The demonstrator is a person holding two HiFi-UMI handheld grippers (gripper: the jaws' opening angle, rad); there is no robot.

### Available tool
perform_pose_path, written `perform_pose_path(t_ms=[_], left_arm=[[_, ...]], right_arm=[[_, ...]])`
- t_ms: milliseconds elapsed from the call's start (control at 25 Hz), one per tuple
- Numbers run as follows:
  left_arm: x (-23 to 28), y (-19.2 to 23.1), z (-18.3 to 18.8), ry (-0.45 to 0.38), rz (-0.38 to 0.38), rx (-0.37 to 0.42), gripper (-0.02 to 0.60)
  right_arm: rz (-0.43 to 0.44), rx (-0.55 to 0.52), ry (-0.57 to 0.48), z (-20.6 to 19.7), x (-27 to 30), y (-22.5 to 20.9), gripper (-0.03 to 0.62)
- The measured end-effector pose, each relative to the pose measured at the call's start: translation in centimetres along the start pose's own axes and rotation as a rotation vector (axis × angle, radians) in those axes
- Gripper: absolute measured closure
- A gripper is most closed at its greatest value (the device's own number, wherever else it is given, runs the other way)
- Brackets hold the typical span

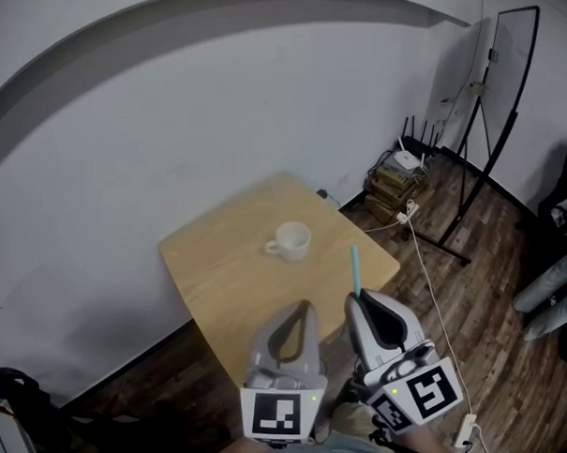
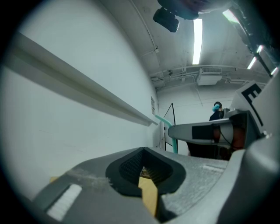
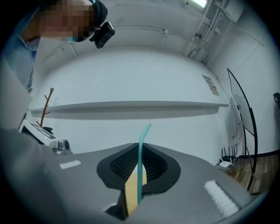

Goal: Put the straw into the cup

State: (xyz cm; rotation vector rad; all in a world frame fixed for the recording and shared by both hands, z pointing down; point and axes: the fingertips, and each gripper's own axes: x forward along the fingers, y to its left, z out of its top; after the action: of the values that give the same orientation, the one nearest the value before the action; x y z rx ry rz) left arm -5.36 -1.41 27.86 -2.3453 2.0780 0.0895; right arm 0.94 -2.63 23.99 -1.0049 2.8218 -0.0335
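A white cup (image 1: 289,240) stands near the middle of a small wooden table (image 1: 220,280). My right gripper (image 1: 355,300) hovers over the table's near edge, shut on a teal straw (image 1: 355,268) that sticks up past its tip. In the right gripper view the straw (image 3: 140,168) runs up between the closed jaws of that gripper (image 3: 139,146), its bent end on top. My left gripper (image 1: 304,307) is beside it on the left, shut and holding nothing. The left gripper view points that gripper (image 2: 143,152) upward along the wall, with the right gripper (image 2: 205,131) and straw (image 2: 168,126) beside it.
A white wall runs behind the table. On the wooden floor at the right are a whiteboard stand (image 1: 498,99), stacked boxes with a router (image 1: 394,180), and cables (image 1: 436,289). A person (image 2: 216,112) stands far off in the left gripper view.
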Motion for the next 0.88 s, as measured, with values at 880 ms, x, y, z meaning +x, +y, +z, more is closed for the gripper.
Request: perform_pose_path(t_ms=[880], left_arm=[[16.8,-0.7,-2.9,0.102,0.194,0.058,0.565]], right_arm=[[0.166,0.148,0.019,-1.9,8.8,-16.5,0.56]])
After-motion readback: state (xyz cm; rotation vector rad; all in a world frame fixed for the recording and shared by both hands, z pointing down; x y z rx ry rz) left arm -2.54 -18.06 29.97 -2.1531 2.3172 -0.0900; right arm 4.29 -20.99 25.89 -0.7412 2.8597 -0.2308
